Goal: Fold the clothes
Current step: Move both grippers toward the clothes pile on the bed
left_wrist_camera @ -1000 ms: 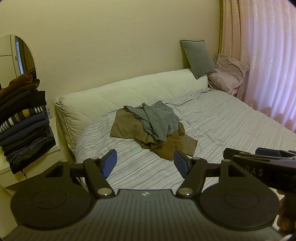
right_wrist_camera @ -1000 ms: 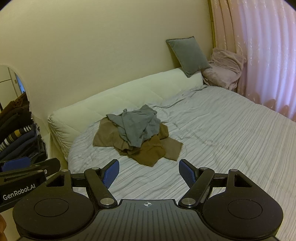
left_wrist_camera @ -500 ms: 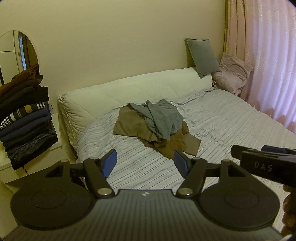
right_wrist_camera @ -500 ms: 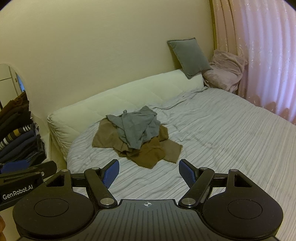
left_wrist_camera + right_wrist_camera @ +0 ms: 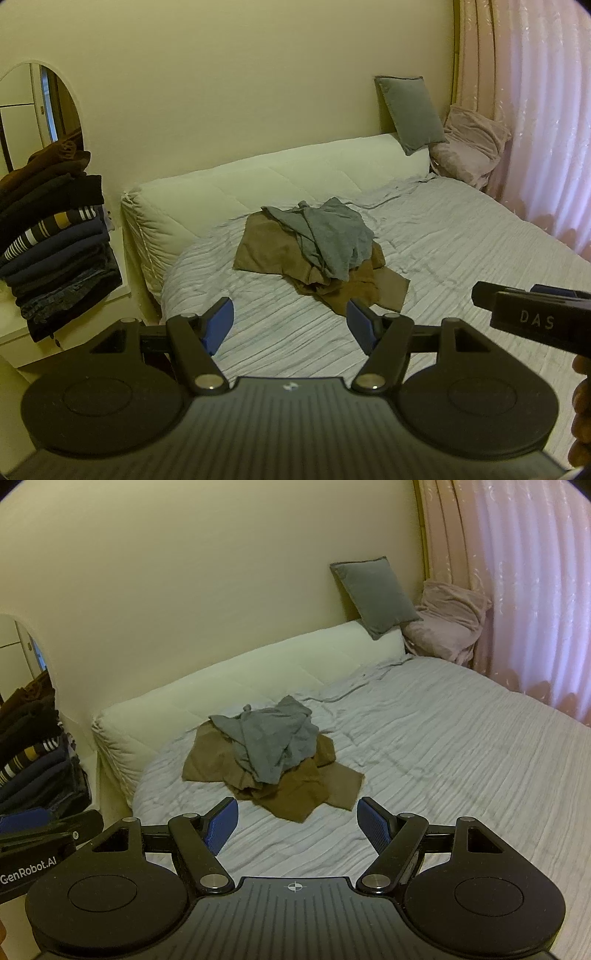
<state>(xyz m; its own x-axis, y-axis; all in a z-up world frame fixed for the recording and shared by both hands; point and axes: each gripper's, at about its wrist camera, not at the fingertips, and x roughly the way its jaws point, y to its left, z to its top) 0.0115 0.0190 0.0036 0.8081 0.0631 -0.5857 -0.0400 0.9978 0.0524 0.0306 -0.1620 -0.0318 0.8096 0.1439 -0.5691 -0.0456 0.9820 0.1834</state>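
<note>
A crumpled grey garment (image 5: 328,236) (image 5: 273,740) lies on top of a rumpled brown garment (image 5: 273,254) (image 5: 295,790) on the bed (image 5: 461,254) (image 5: 461,746), near its left side. My left gripper (image 5: 290,325) is open and empty, held well short of the pile. My right gripper (image 5: 297,823) is open too, with nothing between its blue pads, also short of the pile. The right gripper's body shows at the right edge of the left wrist view (image 5: 532,317); the left one shows at the left edge of the right wrist view (image 5: 40,834).
A tall stack of folded dark clothes (image 5: 51,240) (image 5: 33,764) sits on a white stand left of the bed, below an oval mirror (image 5: 37,110). A white padded headboard (image 5: 277,184), a grey cushion (image 5: 408,110) and a pink pillow (image 5: 469,147) line the wall. Pink curtains (image 5: 535,129) hang at the right.
Both grippers have drifted slightly; the pile sits a little more to the right in the left wrist view. Both stay open and empty.
</note>
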